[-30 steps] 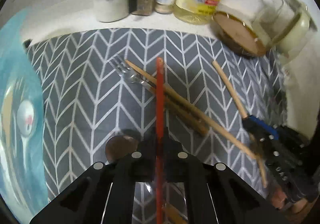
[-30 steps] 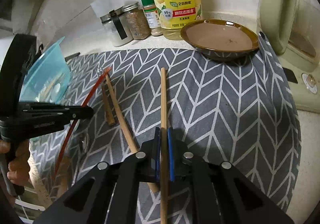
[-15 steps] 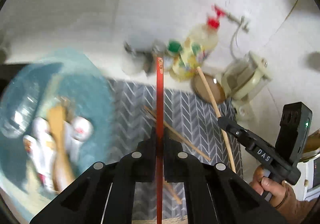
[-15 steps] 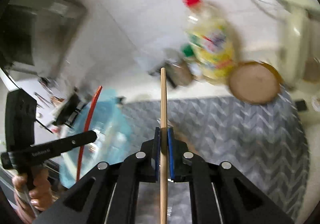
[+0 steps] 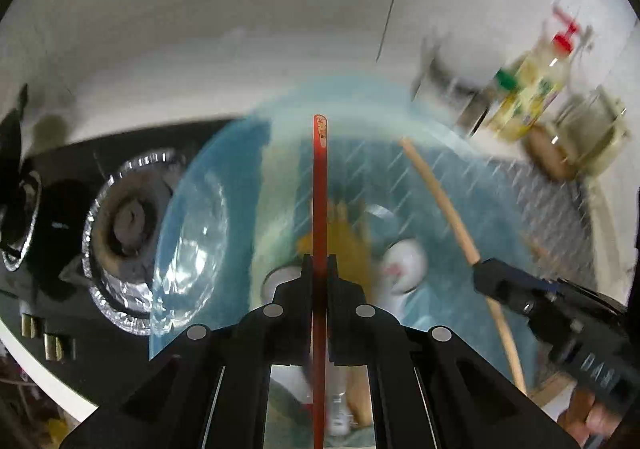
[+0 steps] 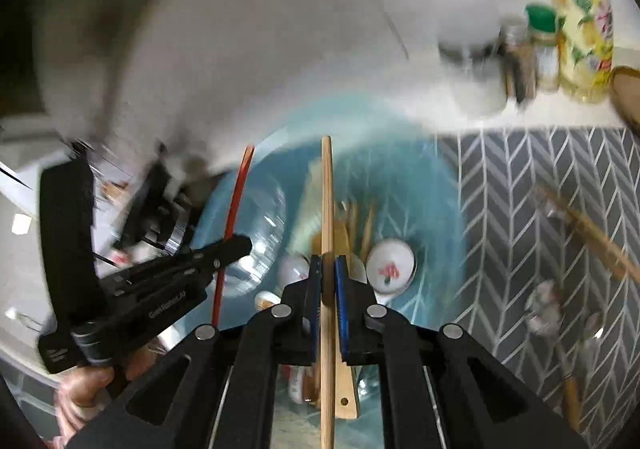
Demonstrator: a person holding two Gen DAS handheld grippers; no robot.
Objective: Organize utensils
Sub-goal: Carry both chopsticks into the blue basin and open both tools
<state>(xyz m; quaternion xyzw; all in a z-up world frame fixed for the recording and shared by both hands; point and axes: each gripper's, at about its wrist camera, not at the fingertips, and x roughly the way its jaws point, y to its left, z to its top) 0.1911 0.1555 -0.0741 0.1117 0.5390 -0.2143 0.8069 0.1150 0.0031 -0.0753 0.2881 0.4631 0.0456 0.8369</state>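
Note:
My left gripper (image 5: 319,263) is shut on a red chopstick (image 5: 320,185) and holds it above a clear blue plastic container (image 5: 208,209). My right gripper (image 6: 328,265) is shut on a wooden chopstick (image 6: 327,193) above the same container (image 6: 440,201). The container holds white ceramic spoons (image 6: 390,269), a wooden spatula (image 6: 346,389) and other wooden utensils. The right gripper and its chopstick show in the left wrist view (image 5: 512,285). The left gripper and red chopstick show in the right wrist view (image 6: 236,245). Both views are blurred.
A grey chevron mat (image 6: 540,189) lies to the right with a wooden chopstick (image 6: 592,237) and metal utensils (image 6: 548,305) on it. Spice jars (image 6: 536,53), a yellow detergent bottle (image 6: 584,21) and a brown dish (image 6: 628,89) stand behind. A gas stove burner (image 5: 124,225) is left of the container.
Both grippers have lifted their chopsticks off the mat and swung left, from over the mat to above the blue container.

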